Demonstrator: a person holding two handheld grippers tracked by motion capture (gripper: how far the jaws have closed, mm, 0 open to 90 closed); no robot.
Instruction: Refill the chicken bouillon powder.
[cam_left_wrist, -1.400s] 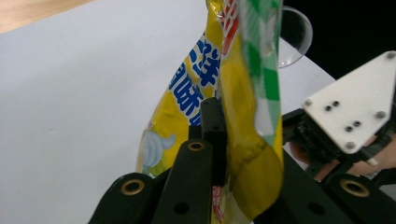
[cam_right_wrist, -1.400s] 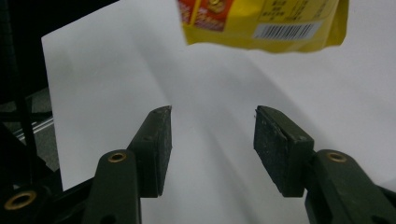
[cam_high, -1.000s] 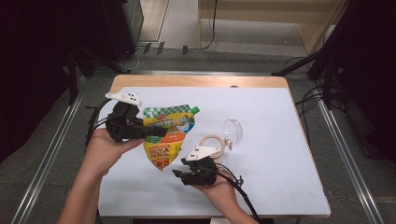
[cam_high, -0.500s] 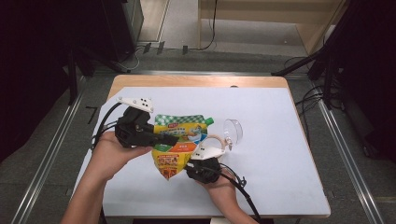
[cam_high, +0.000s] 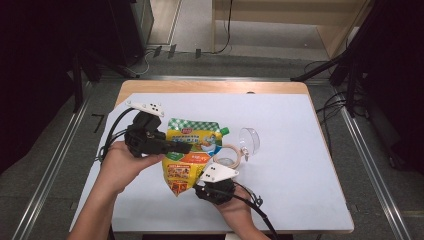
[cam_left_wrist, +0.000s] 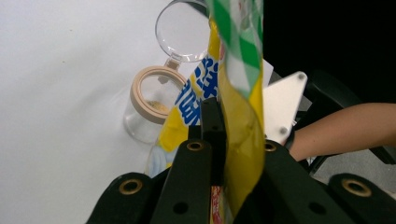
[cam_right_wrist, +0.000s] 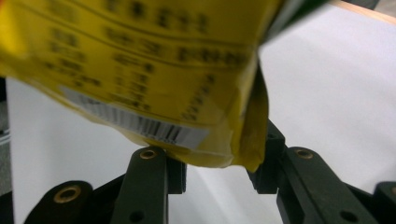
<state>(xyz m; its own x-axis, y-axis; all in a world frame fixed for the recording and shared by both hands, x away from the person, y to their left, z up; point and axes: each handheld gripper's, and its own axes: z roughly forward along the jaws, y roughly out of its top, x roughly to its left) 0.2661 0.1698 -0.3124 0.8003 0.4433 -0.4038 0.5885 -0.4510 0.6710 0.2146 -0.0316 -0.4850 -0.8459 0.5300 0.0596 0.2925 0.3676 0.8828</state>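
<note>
Over the white bench (cam_high: 300, 150) we have the yellow spouted pouch (cam_high: 192, 150) lifted and held upright between both hands, its green-checked top edge up and its green cap (cam_high: 224, 131) pointing toward the open jar. Our left tool (cam_high: 172, 148) is pressed together on the pouch's upper side, and the left gripper view shows the film pinched flat between its black jaws. Our right tool (cam_right_wrist: 219, 175) sits under the bottom corner; its jaws have just been opening a little, and in the right gripper view the folded barcode corner lies between them, with the pads close on either side. We cannot quite tell whether they bite or merely bracket it.

Just beside the pouch stands 1 small clear jar (cam_left_wrist: 149, 109) with a tan rim, a few crumbs at its bottom, and its hinged clear lid (cam_left_wrist: 183, 30) thrown back.

Our reading: we are lining the spout up over that jar to pour. What could go wrong from here?

- If the right tool's hold on the corner is as loose as it looks, the bottom may slip out when we tilt, and the pouch would swing from the left pinch alone.
- The pouch hangs very near the jar, so a swing could knock the light jar over.
- The cap looks to be on; tipping now would yield nothing.
- Squeezing harder on the left could buckle the film and skew the spout.
</note>
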